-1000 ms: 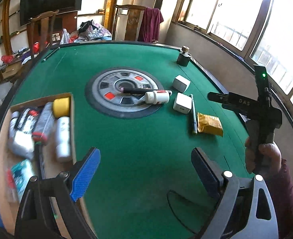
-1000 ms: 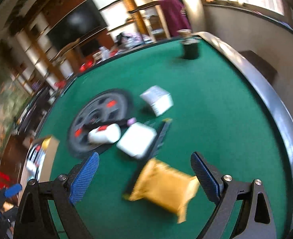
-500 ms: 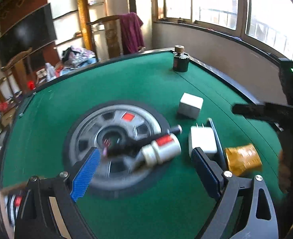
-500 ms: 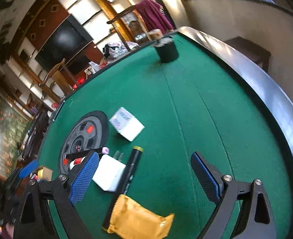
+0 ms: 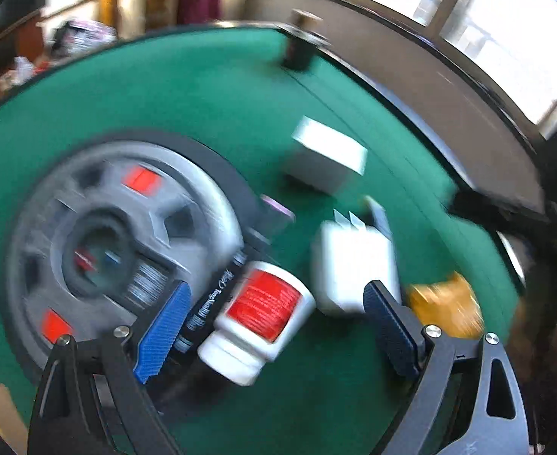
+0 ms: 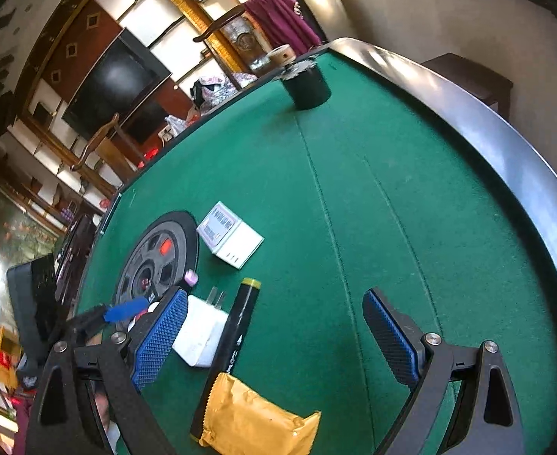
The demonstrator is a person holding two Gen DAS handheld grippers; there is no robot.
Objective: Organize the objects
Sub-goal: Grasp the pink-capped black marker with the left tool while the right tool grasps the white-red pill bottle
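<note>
In the left wrist view a white bottle with a red label (image 5: 259,313) lies on its side between the open jaws of my left gripper (image 5: 274,331), beside a black marker (image 5: 217,295). A white plug adapter (image 5: 354,265), a white box (image 5: 325,161) and a gold packet (image 5: 447,309) lie to the right. In the right wrist view my right gripper (image 6: 274,335) is open and empty above the black marker (image 6: 240,326), with the adapter (image 6: 200,335), the gold packet (image 6: 255,426) and the box (image 6: 229,233) nearby. The left gripper (image 6: 121,309) shows at the left there.
A grey and black round centrepiece (image 5: 115,242) sits in the green table (image 6: 354,197). A dark cup (image 6: 306,83) stands at the far rim. The raised dark table edge (image 6: 506,144) curves along the right. Chairs and shelves stand beyond.
My left gripper has moved down and closer to the white bottle, which now lies between its jaws. My right gripper has shifted slightly; its view of the packet and marker is closer.
</note>
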